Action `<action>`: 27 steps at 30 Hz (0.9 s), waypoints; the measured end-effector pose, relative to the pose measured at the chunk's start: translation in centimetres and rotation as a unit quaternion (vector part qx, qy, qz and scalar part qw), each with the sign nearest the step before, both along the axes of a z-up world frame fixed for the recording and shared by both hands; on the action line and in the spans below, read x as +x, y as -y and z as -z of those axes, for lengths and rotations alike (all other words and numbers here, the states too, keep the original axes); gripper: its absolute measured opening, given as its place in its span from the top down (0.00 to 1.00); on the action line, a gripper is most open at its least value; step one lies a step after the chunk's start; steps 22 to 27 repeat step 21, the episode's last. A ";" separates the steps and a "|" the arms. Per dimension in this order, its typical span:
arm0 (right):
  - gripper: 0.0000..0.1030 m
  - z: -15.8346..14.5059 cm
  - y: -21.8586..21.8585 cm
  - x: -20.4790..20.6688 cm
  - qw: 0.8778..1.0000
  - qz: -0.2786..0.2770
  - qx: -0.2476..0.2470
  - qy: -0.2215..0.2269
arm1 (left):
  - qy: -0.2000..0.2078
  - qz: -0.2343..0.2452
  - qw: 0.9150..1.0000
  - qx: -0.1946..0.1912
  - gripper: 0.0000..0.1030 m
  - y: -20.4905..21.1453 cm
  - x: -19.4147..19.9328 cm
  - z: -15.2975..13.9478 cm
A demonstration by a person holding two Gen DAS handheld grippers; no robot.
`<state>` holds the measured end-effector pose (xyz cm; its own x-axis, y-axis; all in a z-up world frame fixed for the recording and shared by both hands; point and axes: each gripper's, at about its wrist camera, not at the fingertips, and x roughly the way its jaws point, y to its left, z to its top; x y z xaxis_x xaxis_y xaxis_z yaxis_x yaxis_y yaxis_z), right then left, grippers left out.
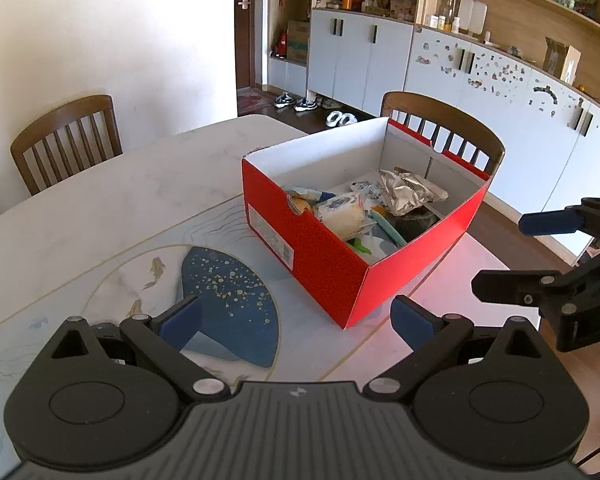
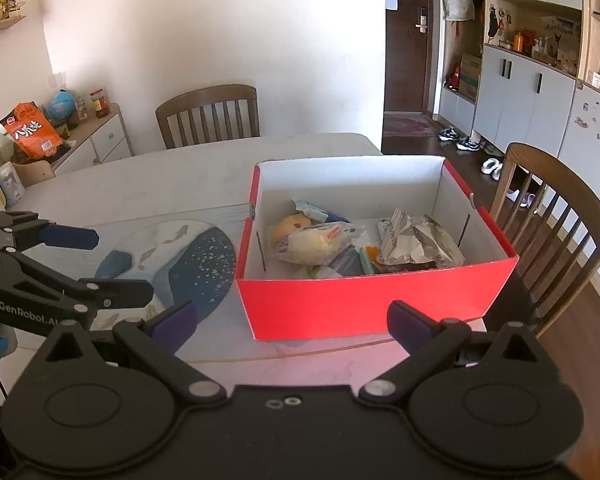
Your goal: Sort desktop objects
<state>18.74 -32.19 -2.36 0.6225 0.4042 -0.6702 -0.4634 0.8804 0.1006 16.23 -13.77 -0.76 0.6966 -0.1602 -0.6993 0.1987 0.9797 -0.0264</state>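
Both tools hang wide apart and empty over the near edge of the counter point(image 2: 160, 168), left tool point(image 1: 296, 320) and right tool point(image 2: 292, 320) each facing the red cardboard box point(image 2: 364, 300). The box sits mid-counter, right of the blue fan-shaped pattern, and everything to sort already lies inside it. Nothing loose shows on the counter. Look at the contents: a silver foil packet point(image 2: 416, 240) on the right, crinkly, light and likely slippery, best pinched at its crimped end. Left of it, a wrapped bun point(image 2: 316, 244), soft and squashy, so a gentle grip on the wrapper. The box itself looks light with thin walls; I'd take a rim.
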 end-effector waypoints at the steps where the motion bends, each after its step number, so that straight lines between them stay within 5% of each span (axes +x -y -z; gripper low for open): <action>1: 0.01 0.0 -0.1 -0.1 1.000 0.001 0.000 0.000 | 0.001 0.001 1.000 0.000 0.02 -0.1 -0.1 -0.1; 27: 0.01 0.4 -2.0 -0.1 1.000 0.010 -0.011 -0.007 | -0.001 0.001 1.000 -0.015 0.02 -3.0 -0.3 -0.1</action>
